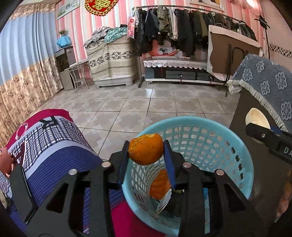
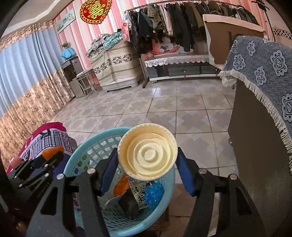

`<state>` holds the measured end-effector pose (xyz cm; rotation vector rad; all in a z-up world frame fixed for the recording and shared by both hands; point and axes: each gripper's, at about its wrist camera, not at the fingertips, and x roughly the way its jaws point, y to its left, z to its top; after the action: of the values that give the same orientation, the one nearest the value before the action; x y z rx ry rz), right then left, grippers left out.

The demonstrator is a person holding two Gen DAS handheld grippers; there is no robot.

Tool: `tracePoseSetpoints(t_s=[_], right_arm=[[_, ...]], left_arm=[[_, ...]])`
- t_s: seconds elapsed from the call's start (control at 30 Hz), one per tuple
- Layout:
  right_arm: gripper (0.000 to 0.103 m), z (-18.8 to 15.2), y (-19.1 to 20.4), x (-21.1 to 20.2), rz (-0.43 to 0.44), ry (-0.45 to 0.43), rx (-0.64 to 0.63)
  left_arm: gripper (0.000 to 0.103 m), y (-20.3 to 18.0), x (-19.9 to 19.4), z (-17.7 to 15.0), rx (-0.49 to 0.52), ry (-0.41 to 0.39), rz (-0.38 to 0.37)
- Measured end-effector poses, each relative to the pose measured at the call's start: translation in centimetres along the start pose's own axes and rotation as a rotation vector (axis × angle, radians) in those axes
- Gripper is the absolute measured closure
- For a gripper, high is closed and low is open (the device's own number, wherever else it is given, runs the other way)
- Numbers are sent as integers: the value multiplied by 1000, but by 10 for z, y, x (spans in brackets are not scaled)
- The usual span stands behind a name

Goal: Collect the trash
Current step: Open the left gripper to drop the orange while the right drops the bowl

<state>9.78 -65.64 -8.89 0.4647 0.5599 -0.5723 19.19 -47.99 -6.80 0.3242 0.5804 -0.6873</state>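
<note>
The left claw [image 1: 146, 155] grips an orange peel [image 1: 146, 149] just above the near rim of the blue basket [image 1: 219, 127]. Inside the basket lie another peel [image 1: 160, 184], a printed wrapper [image 2: 139, 194], a dark lump [image 2: 128, 205] and a crumpled blue bit [image 2: 153, 193]. The right claw [image 2: 147, 167] clamps a cream paper cup [image 2: 147, 152], mouth toward the camera, over the basket's far rim.

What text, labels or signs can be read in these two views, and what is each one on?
"DA": white letters on the right gripper, cut off at the frame edge.
"南京板": large black characters, partly hidden, on the snack wrapper in the blue basket; its small top label is too blurred to read.
Red wall ornament: one gold character, not clearly legible.
Pink hanging card: print too small.
</note>
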Motion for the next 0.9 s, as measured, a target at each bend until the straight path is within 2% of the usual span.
tracePoseSetpoints(t_s=[0.17,0.23,0.37,0.53,0.73,0.77,0.9], right_arm=[[41,2,7,3,1,8,-24],[41,2,11,3,5,10,-35],[41,1,22,3,11,11,-67],[41,-3,38,4,27,15,-90],[40,-7,65,11,65,24,-121],[35,-8,71,12,63,19,-134],[24,-12,83,11,67,7,-147]], left_arm=[[35,15,-4,2,-37,-18,49],[32,28,-7,4,-73,-21,77],[17,55,-20,2,-142,-40,125],[10,92,-44,-3,-209,-62,185],[6,127,-72,-14,-246,-85,267],[6,131,-75,-15,-251,-83,267],[6,149,-92,-24,-284,-87,282]])
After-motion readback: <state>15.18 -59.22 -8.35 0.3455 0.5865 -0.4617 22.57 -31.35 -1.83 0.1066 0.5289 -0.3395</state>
